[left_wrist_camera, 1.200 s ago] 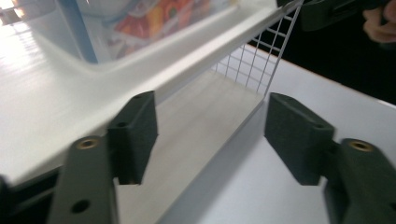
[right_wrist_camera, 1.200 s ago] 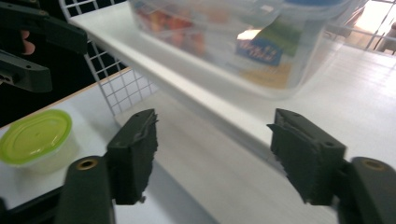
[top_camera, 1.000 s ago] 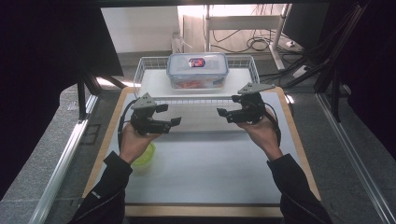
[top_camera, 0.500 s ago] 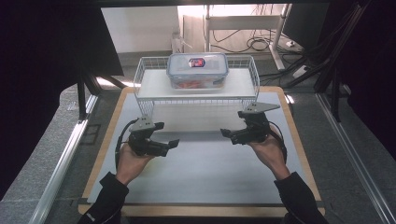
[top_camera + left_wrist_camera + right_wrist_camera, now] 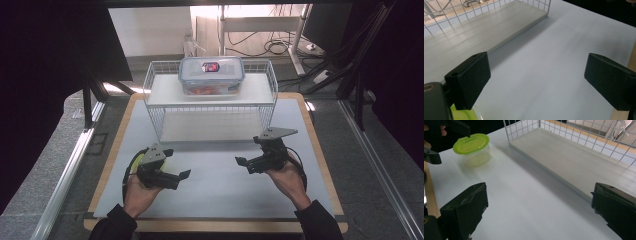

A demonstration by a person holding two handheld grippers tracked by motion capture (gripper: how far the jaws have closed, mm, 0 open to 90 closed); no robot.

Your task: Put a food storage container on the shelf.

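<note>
1. High view: left gripper [image 5: 176, 176] and right gripper [image 5: 249, 164] hover low over the near half of the white surface [image 5: 215, 195], well apart.
2. Both sets of jaws have just been opening and stand wide, with nothing between them.
3. A small clear tub with a green lid [image 5: 472, 148] sits on the surface just beside the left gripper, on its left.
4. Farther off stands a white wire rack [image 5: 210, 107], with a lidded food box [image 5: 211, 75] on its top shelf.

A white table [image 5: 220, 190] carries a wire rack [image 5: 210, 107] and a green-lidded tub [image 5: 472, 148].
</note>
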